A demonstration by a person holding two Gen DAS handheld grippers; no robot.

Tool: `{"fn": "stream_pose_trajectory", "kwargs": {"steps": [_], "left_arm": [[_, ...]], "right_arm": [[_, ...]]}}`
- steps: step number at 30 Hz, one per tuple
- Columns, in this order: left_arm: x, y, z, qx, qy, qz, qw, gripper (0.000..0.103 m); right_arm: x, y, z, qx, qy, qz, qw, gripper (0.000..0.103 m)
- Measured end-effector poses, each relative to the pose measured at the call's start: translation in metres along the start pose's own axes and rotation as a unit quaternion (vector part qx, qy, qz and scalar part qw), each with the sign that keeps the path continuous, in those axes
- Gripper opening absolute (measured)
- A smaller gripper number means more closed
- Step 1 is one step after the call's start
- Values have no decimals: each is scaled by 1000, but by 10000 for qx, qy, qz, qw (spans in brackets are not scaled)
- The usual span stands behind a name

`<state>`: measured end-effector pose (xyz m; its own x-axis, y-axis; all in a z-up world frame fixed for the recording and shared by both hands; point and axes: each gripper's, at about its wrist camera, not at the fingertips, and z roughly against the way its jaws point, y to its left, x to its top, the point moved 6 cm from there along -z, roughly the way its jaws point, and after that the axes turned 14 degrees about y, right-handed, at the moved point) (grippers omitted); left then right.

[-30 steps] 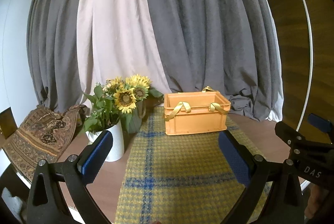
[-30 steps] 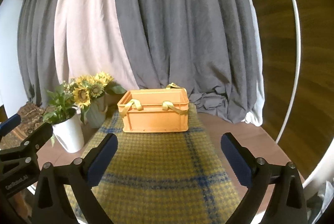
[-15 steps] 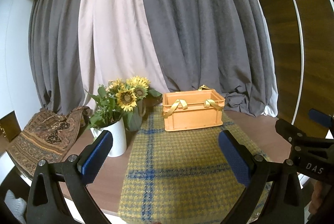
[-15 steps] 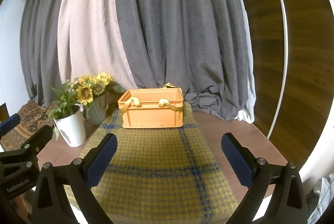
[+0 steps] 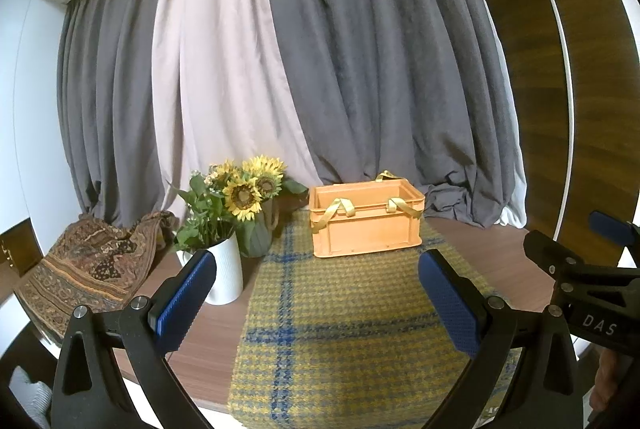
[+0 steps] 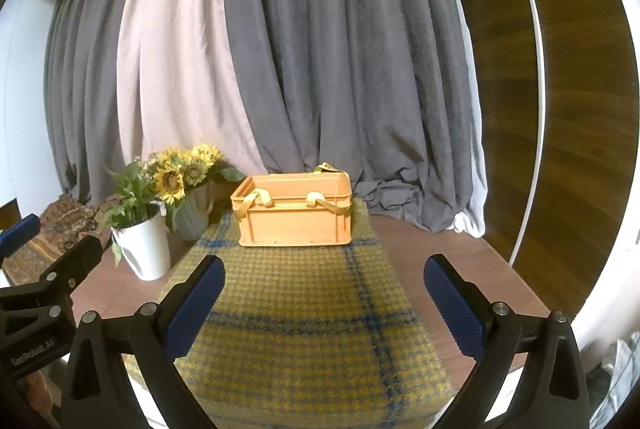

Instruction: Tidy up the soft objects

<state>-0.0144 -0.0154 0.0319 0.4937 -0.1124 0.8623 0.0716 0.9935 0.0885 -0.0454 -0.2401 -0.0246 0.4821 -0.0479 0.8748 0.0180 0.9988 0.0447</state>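
An orange plastic crate (image 5: 366,219) (image 6: 295,213) stands at the far end of a yellow-and-blue plaid cloth (image 5: 340,317) (image 6: 304,321) on the table. Yellow straps (image 5: 340,209) (image 6: 256,201) hang over the crate's front rim, and what lies inside is hidden. My left gripper (image 5: 318,299) is open and empty, held above the near part of the cloth. My right gripper (image 6: 324,303) is open and empty too, to the right of the left one. Both are well short of the crate.
A white vase of sunflowers (image 5: 224,273) (image 6: 146,249) and a grey-green vase (image 5: 256,237) stand left of the cloth. A patterned brown cloth (image 5: 88,265) lies at the far left. Grey and pale curtains (image 5: 320,69) hang behind the table. A wooden wall (image 6: 560,109) is at the right.
Both grippers have drawn back and risen from the crate, which looks smaller and farther now. Their jaws stay open.
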Motion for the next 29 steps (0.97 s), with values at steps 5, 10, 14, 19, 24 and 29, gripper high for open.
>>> {"fn": "stream_pose_trajectory", "kwargs": {"steps": [5,10,14,19,24,29], "left_arm": [[1,-1,2,-15,-7,-19,10000,103],[1,-5,4,-25,-4,-31,10000,103],[1,-8,5,-42,-7,-46,10000,103],[2,-9,4,-76,10,-49,10000,103],[2,-11,4,-76,21,-58,10000,103],[2,-9,3,-116,52,-65,9999,103]], "right_arm": [[-1,-3,2,18,5,-5,10000,101],[-1,-3,2,-2,-9,-5,10000,101],[-2,-4,3,10,1,-24,10000,101],[-3,-5,5,-8,-11,-25,10000,101],[-3,-6,5,-17,1,-33,10000,101],[-3,-8,6,-32,4,-46,10000,101]]}}
